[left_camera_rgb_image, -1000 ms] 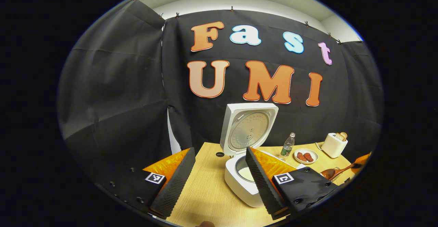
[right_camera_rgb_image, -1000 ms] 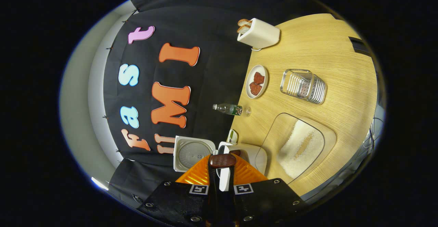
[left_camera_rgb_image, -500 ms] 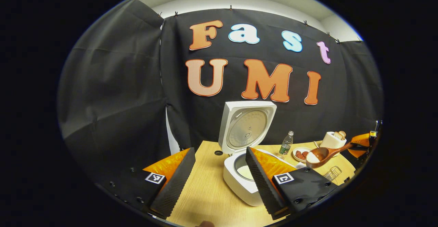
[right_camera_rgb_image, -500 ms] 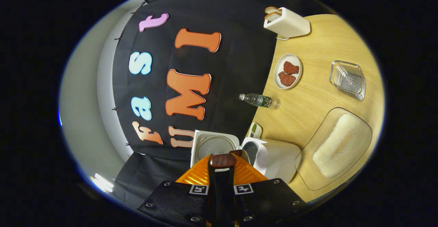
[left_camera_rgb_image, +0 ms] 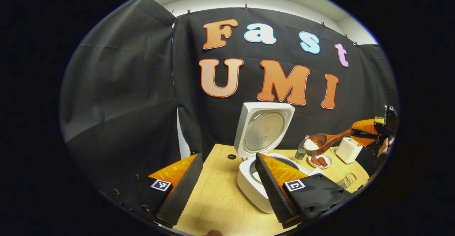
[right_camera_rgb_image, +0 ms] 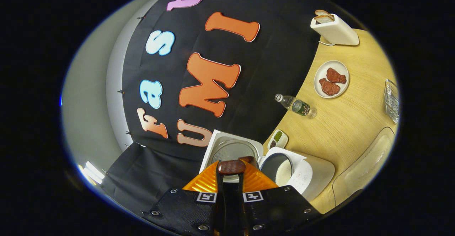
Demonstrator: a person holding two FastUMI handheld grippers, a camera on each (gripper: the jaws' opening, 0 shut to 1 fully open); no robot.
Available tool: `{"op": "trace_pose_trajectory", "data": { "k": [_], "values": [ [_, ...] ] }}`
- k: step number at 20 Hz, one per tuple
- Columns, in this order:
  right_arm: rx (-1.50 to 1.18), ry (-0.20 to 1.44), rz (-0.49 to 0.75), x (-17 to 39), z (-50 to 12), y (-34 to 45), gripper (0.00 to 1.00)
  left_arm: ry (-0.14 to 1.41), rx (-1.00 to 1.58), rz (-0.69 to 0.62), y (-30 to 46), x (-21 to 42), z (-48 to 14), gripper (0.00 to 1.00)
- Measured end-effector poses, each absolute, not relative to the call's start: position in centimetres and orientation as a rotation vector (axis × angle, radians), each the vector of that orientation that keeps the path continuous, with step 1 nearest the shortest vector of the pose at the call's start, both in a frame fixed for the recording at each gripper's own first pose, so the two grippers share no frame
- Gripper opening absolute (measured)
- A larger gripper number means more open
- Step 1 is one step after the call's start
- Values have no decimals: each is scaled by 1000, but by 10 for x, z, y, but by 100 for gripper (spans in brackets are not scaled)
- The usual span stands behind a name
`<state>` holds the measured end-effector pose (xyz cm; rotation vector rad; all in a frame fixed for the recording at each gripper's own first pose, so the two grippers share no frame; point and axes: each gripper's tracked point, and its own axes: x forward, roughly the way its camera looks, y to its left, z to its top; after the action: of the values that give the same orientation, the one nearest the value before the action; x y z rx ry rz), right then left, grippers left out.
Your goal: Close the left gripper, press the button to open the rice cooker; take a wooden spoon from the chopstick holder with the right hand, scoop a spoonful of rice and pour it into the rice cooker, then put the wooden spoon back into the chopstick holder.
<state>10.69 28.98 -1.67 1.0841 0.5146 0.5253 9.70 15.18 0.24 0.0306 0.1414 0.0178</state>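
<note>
Left gripper view: with the rice cooker [left_camera_rgb_image: 261, 179] already opened, a wooden spoon [left_camera_rgb_image: 325, 140] loaded with rice is being carried above the table, clamped in the right gripper [left_camera_rgb_image: 369, 131], while the left gripper [left_camera_rgb_image: 227, 186] is being held released; pouring and returning it remain

Wooden table [right_camera_rgb_image: 348, 129] bears rice cooker [right_camera_rgb_image: 305, 173] (lid up), bottle [right_camera_rgb_image: 296, 105], plate [right_camera_rgb_image: 331, 79], toaster [right_camera_rgb_image: 334, 31]

right gripper [right_camera_rgb_image: 230, 179] — clamps wooden spoon [right_camera_rgb_image: 231, 167] | rice cooker [right_camera_rgb_image: 284, 172] — lid up
</note>
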Motion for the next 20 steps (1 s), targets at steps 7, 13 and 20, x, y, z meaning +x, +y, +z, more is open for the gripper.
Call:
{"op": "trace_pose_trajectory", "data": {
  "k": [7,13,20],
  "values": [
    [943,515,528,117,-21,312,13,155,25,62,183,99,-1,100],
    [855,517,519,124,-28,323,13,151,29,66,187,101,1,100],
    [748,505,515,125,-31,327,13,147,29,63,190,105,1,100]
  ]
}}
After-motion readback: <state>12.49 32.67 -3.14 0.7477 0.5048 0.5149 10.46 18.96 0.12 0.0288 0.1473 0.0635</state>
